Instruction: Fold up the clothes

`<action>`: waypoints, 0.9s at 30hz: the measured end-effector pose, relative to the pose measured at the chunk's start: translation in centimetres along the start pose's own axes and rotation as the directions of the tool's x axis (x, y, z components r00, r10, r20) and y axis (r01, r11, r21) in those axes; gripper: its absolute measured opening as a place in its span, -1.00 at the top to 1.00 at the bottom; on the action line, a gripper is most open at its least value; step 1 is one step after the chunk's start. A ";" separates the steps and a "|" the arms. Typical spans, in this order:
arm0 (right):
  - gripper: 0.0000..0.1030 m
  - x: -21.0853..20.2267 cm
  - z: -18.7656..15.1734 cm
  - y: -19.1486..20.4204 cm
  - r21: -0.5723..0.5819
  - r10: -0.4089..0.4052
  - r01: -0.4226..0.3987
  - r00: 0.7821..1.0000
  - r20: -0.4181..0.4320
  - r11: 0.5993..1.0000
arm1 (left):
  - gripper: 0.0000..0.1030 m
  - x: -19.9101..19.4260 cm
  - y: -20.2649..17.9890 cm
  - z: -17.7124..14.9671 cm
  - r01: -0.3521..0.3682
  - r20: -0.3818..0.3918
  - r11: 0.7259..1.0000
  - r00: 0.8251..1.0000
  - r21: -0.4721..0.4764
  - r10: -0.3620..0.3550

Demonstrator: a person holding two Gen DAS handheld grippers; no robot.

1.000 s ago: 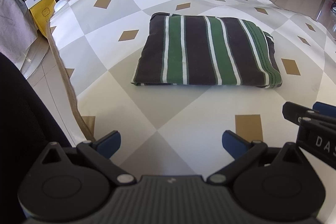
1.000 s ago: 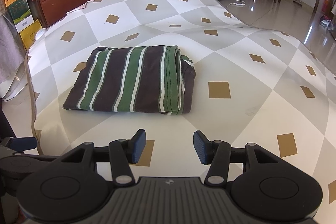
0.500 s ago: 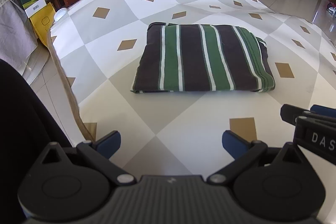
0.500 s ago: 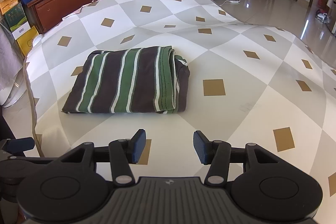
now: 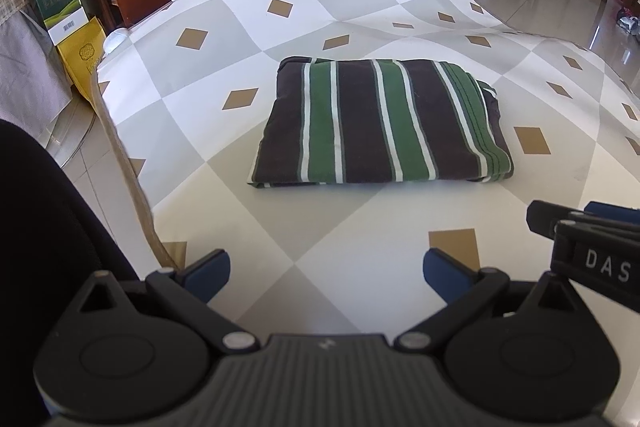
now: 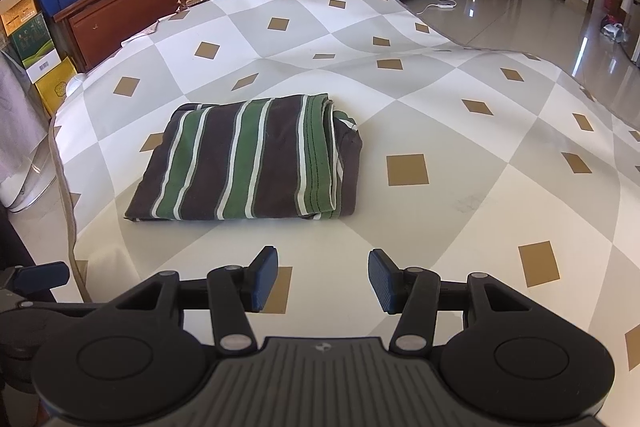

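At the centre of both views the folded shirt lies flat on the cloth. My left tongs and right tongs stand apart, empty. A careless grab at its loose right edge may undo the fold.

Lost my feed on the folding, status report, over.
Left gripper open, empty. Right gripper open, empty. Green, dark and white striped garment folded flat on checked tablecloth, untouched. Nothing between grippers and garment.
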State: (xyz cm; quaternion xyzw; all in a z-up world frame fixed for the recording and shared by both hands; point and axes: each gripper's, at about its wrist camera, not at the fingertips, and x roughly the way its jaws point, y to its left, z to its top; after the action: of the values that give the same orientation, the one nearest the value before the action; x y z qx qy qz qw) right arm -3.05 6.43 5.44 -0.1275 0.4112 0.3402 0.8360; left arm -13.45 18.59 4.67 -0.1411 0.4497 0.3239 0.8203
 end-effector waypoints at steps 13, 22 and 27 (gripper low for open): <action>0.04 -0.5 0.0 -0.1 0.008 0.004 -0.004 1.000 0.014 1.000 | -1.00 -0.6 -0.1 0.0 0.010 0.019 1.000 1.000 0.009 -0.010; 0.04 -0.5 0.2 -0.3 0.021 0.003 -0.003 1.000 0.018 1.000 | -1.00 -0.8 0.0 0.1 0.011 0.022 1.000 1.000 0.000 -0.011; 0.04 -0.4 0.2 -0.3 0.022 0.005 -0.005 1.000 0.018 1.000 | -1.00 -0.8 0.0 0.2 0.001 0.025 1.000 1.000 0.004 -0.001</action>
State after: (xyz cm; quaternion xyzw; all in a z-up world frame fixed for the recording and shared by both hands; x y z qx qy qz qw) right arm -2.88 6.08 5.90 -0.1140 0.4077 0.3388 0.8403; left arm -13.66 18.38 5.42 -0.1357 0.4398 0.3244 0.8264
